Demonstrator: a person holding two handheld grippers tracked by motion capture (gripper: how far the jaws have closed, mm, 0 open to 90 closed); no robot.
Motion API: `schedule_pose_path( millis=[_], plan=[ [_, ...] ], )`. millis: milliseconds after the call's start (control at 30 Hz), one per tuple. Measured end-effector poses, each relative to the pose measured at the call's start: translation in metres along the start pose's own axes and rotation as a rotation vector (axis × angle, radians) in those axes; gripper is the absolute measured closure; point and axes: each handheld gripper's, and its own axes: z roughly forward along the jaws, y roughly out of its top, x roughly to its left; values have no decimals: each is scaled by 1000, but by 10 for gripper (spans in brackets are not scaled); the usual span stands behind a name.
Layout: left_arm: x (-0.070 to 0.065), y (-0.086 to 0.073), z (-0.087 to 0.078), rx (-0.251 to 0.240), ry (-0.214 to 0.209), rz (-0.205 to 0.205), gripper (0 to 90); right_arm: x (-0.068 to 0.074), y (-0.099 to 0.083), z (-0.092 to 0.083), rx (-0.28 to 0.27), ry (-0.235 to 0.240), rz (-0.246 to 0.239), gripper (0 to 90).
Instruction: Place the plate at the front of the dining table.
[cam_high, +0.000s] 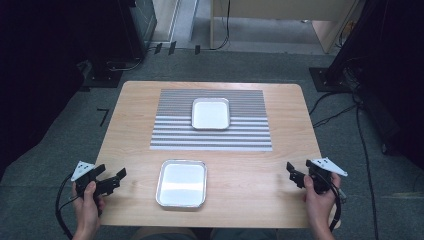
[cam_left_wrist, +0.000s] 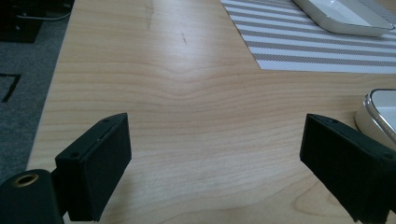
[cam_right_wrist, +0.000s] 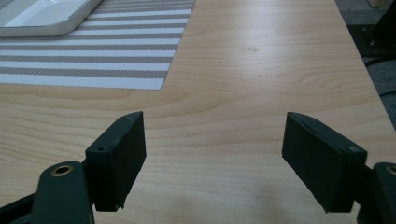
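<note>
The left hand-held gripper (cam_high: 111, 181) sits over the near left corner of the desk (cam_high: 135, 125), held in the person's left hand (cam_high: 87, 200). Its jaws stand wide apart with nothing between them; in the left gripper view (cam_left_wrist: 212, 154) bare wood grain shows in the gap. The right hand-held gripper (cam_high: 296, 175) sits over the near right corner of the desk, held in the right hand (cam_high: 318, 197). Its jaws are likewise spread wide and empty, and the right gripper view (cam_right_wrist: 212, 158) shows plain desk surface between them.

Two shallow metal trays lie on the desk. The near tray (cam_high: 181, 183) rests on the bare wood close to the near edge, roughly midway between the two hand-held grippers and apart from both. In the left gripper view its rounded rim (cam_left_wrist: 378, 116) appears at the right edge, just beyond the right-hand jaw and not touching it. The far tray (cam_high: 211, 113) rests on a grey-and-white striped placemat (cam_high: 170, 135) that covers the middle of the desk toward the far edge. The far tray lies on the far half of the placemat, centred across its width. Part of this tray is visible at the upper right of the left gripper view (cam_left_wrist: 343, 16) and at the upper left of the right gripper view (cam_right_wrist: 42, 18). Both trays appear empty.

A cable (cam_high: 59, 205) trails from the left hand-held gripper off the near edge.
</note>
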Motion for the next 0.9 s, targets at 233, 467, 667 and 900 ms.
schedule_pose_path(
  millis=[233,467,667,900],
  plan=[
    [8,-6,-7,11,19,4,87,-14,-13,-8,19,-29,12,219],
    [8,-8,-7,40,32,35,87,-24,-22,-16,35,-48,8,216],
    [3,-10,-3,91,18,77,88,-29,-30,-18,57,-62,1,207],
    [-1,-10,0,130,22,115,87,-22,-33,-20,76,-55,-34,207]
  ],
)
